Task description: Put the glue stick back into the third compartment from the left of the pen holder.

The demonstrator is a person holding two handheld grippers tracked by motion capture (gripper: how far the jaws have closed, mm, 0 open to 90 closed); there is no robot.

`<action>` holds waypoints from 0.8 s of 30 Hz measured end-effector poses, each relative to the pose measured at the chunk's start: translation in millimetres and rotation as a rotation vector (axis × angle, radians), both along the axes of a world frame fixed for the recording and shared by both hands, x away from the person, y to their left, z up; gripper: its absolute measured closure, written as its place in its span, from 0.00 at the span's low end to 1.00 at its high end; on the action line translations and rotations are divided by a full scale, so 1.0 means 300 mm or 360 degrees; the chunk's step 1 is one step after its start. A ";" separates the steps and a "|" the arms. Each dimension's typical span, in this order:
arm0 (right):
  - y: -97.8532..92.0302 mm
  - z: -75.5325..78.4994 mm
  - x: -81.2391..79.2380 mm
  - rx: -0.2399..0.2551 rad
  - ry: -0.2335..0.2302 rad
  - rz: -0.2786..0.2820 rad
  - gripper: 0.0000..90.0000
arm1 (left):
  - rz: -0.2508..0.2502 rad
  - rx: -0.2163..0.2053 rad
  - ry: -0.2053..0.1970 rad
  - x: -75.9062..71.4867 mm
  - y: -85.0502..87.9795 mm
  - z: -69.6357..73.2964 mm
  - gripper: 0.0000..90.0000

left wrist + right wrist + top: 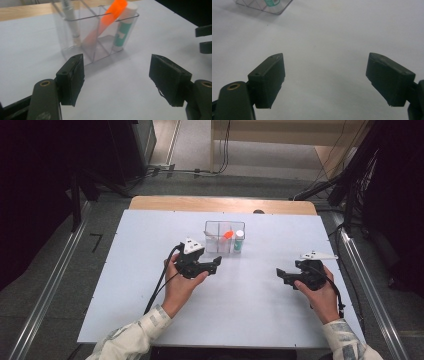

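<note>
Nearest, two sleeved forearms on the white desk (150, 320); right tongs (281, 274) held well out to the right, jaws spread wide over bare desk with nothing between them, far from the work; left tongs (216, 262) much closer to it, jaws likewise gaping and empty, pads off everything; just beyond and slightly right of the left tongs, a clear plastic organiser (82, 53) split into compartments, standing square on the desk; inside, a pale pen (71, 23) upright in the left compartment, an orange marker (113, 12) leaning with its long axis slanting up to the right across the middle, a white-and-green glue stick (122, 32) upright at the right end; likely next: a short forward reach by the left hand, jaws turned to cross the chosen stick's long axis; farther back, the desk's wooden edge (220, 204), then floor and cables.
</note>
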State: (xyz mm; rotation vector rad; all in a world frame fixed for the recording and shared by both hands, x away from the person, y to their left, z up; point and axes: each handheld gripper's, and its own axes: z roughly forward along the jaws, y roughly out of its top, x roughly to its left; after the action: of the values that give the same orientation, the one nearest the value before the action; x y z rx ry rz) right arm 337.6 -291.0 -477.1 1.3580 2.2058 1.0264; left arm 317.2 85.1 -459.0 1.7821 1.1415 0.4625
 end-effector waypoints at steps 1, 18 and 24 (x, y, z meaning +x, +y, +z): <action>0.000 0.000 -0.001 0.0002 0.0002 -0.0004 0.16 | 0.0015 -0.0002 0.0002 -0.003 0.011 -0.004 0.32; -0.056 -0.006 -0.032 0.0007 0.0009 -0.0046 0.16 | 0.0172 -0.0003 0.0012 -0.081 0.162 -0.031 0.30; -0.072 -0.010 -0.046 0.0006 0.0019 -0.0069 0.16 | 0.0227 -0.0005 0.0022 -0.112 0.219 -0.043 0.30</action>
State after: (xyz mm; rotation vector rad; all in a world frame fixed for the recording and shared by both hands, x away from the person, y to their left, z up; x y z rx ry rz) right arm 323.7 -312.6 -480.1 1.4113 2.1740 1.0100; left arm 283.6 150.7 -472.0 1.7101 1.2841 0.5330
